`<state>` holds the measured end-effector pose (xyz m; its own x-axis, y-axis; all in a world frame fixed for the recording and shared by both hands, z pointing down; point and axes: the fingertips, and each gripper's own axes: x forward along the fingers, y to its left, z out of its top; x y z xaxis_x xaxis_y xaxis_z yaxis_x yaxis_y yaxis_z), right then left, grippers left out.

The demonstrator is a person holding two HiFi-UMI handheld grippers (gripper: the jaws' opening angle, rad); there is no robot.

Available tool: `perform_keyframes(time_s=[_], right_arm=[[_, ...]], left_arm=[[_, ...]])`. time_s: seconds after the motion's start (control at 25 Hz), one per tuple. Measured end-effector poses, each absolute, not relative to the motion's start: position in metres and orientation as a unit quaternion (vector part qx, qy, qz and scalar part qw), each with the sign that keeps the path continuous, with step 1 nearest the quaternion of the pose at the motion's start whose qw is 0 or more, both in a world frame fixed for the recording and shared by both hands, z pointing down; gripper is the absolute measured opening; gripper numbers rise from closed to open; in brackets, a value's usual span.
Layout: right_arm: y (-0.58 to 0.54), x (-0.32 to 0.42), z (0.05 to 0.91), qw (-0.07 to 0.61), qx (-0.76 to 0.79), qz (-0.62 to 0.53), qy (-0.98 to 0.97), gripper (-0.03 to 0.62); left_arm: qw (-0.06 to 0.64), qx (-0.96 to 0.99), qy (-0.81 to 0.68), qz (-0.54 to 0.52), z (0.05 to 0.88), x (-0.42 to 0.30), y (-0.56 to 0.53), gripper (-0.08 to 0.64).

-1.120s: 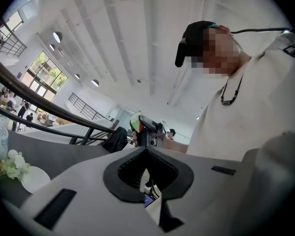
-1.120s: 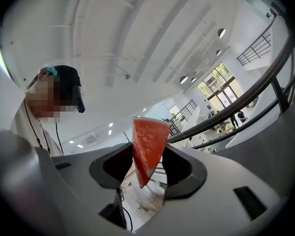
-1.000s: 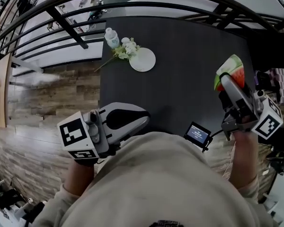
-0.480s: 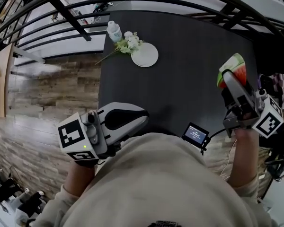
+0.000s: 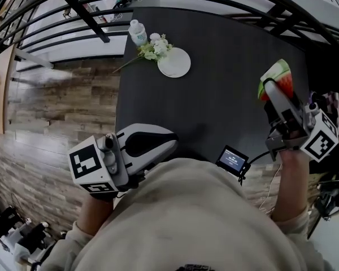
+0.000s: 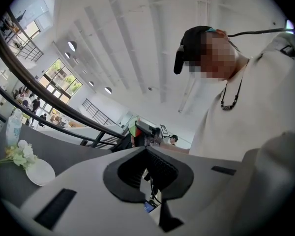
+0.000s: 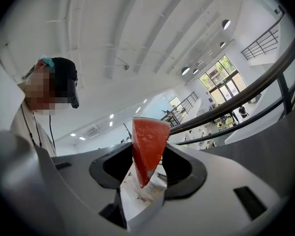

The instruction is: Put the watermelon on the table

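Right gripper (image 5: 274, 93) (still clamping watermelon (image 5: 278, 75)) barely shifted over table (image 5: 226, 66).

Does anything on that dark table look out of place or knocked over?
Only the small flower bunch: it lies flat on the table between the bottle and the white plate, its stem seeming to reach past the table's edge. The bottle stands upright and nothing looks spilled.
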<state>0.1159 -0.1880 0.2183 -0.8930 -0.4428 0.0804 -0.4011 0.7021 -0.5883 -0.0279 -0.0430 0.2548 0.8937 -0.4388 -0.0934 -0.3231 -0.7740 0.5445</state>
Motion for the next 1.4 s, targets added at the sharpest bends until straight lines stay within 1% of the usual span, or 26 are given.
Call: perform_keyframes(time_s=[0.48,1.08,1.4], right_arm=[[-0.207,0.086,0.232,0.004,-0.2,-0.316,0.927,0.198],[-0.233,0.045,0.27,-0.041,-0.167,-0.32,0.932,0.198],[-0.248,0.026,0.301,-0.084,-0.157,-0.331,0.927,0.198]], left_arm=[[0.279,0.924,-0.228,-0.127,0.261,-0.037,-0.039,0.002],[0.297,0.905,-0.263,-0.151,0.287,-0.059,-0.04,0.002],[0.307,0.892,-0.29,-0.16,0.296,-0.067,-0.035,0.002]])
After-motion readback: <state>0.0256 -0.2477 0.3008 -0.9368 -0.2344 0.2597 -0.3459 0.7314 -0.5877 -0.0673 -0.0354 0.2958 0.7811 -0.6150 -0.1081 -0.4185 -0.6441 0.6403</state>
